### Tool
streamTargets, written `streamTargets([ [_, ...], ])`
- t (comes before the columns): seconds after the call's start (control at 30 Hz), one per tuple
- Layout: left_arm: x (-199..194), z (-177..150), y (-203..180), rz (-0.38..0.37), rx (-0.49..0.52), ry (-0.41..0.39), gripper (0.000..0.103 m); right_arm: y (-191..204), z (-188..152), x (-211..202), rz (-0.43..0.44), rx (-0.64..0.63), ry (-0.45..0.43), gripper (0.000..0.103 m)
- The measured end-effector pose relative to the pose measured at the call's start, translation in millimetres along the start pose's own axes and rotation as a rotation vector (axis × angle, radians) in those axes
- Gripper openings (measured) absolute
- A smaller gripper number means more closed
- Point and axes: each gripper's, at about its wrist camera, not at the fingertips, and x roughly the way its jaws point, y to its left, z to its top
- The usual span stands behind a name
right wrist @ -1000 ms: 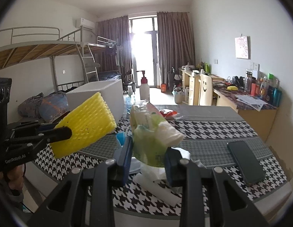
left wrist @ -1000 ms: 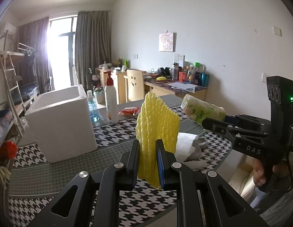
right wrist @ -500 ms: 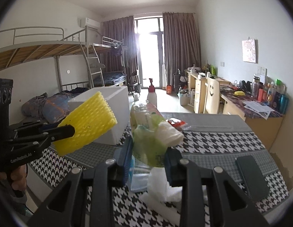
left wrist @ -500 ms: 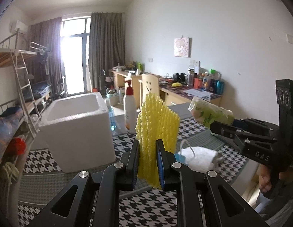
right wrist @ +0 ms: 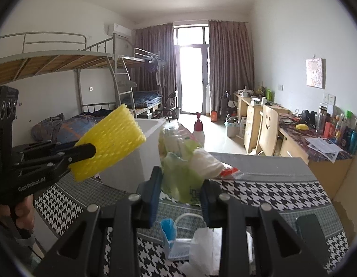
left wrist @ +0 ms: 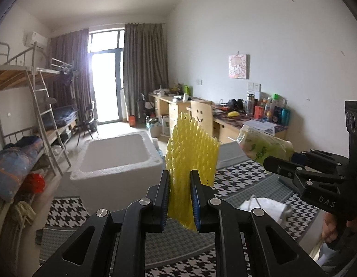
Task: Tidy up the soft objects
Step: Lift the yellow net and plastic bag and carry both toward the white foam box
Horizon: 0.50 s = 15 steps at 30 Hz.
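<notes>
Houndstooth cloth covers the bench (right wrist: 270, 191), where a white foam box (left wrist: 116, 161) stands open-topped, likely the bin for soft things. Left gripper (left wrist: 179, 198) jaws pinch a yellow foam net (left wrist: 192, 159); right gripper (right wrist: 179, 194) jaws squeeze a green plastic bag (right wrist: 183, 173), both held aloft beside the box.

Table (right wrist: 270, 191): stretching across the lower half of both views, wearing a black-and-white houndstooth cloth with grey bands.
White foam box (left wrist: 118, 161): sitting open-topped on the table, left of centre in the left wrist view.
Pump bottle (right wrist: 198, 130): standing upright at centre of the right wrist view, just beside the box.
Face mask (right wrist: 171, 240): lying at lower centre.
White tissue (right wrist: 201, 251): lying crumpled just beside the mask.
Phone (right wrist: 311, 230): lying flat at lower right.
</notes>
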Motion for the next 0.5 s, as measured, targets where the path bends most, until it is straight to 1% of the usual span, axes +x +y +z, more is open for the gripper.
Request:
streamTargets([
  [0.33, 3.9, 12.5, 19.1, 0.071, -0.018, -0.025, 0.018, 9.8, 24.4, 19.0, 0.042, -0.019, 0.000, 0.035],
  [0.5, 6.8, 18.9, 26.4, 0.095, -0.023, -0.030, 0.018, 16.6, 33.7, 26.7, 0.056, -0.043, -0.001, 0.035],
])
